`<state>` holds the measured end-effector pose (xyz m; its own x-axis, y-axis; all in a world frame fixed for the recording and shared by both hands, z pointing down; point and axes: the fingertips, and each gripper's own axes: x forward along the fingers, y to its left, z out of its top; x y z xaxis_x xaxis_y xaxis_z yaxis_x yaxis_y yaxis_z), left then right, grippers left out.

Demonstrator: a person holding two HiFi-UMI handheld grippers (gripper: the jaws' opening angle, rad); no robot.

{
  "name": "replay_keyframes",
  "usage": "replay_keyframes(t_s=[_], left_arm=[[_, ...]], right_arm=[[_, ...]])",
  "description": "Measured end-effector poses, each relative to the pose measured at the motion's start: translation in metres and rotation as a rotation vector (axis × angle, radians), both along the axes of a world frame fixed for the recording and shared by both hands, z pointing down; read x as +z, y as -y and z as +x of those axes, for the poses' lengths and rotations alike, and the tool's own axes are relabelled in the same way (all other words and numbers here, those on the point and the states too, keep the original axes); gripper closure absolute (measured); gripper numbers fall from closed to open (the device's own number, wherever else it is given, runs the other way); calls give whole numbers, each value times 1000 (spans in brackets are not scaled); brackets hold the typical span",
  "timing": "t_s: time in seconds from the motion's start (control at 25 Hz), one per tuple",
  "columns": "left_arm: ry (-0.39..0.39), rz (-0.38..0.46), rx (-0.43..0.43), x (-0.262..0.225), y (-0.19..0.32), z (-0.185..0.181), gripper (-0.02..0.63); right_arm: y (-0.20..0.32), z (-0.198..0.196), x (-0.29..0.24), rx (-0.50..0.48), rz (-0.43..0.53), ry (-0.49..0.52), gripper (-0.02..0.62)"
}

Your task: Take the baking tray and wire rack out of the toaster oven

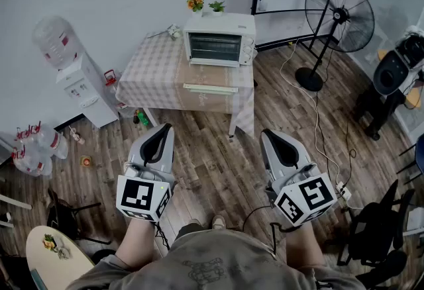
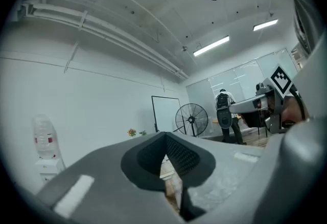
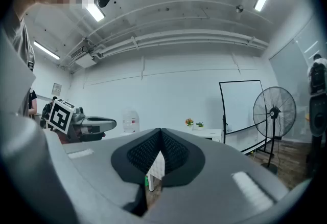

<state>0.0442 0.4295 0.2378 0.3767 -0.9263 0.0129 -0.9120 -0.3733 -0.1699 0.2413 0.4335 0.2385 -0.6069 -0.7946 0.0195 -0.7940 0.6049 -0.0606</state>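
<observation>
We hold the left tool [image 1: 162, 130] and right tool [image 1: 268, 134] clenched and empty, well short of the toaster oven [image 1: 218, 40] on the tabletop [image 1: 156, 73] ahead, its door apparently closed, so removing tray and rack has not yet begun.

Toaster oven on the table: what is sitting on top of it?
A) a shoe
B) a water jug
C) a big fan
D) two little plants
D: in the head view a flowering plant and a small green plant stand on top of the toaster oven. The fan is on the floor to its right, and the water jug is off to its left.
</observation>
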Motion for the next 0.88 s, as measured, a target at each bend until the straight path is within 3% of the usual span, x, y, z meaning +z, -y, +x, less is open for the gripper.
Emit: replay_keyframes(t_s=[0.24,0.8,0.84,0.88], left_arm=[[0,1,-3,5,1,0,598],[-12,3,-52,10,6,-10,598],[-14,12,-54,9,7,-11,578],[-12,17,-59,7,9,-11,504]], right_arm=[[-1,1,-4,-19,23,65,566],[13,7,17,25,-19,71,562],[16,7,16,40,-10,72,483],[19,8,14,55,-1,73,379]])
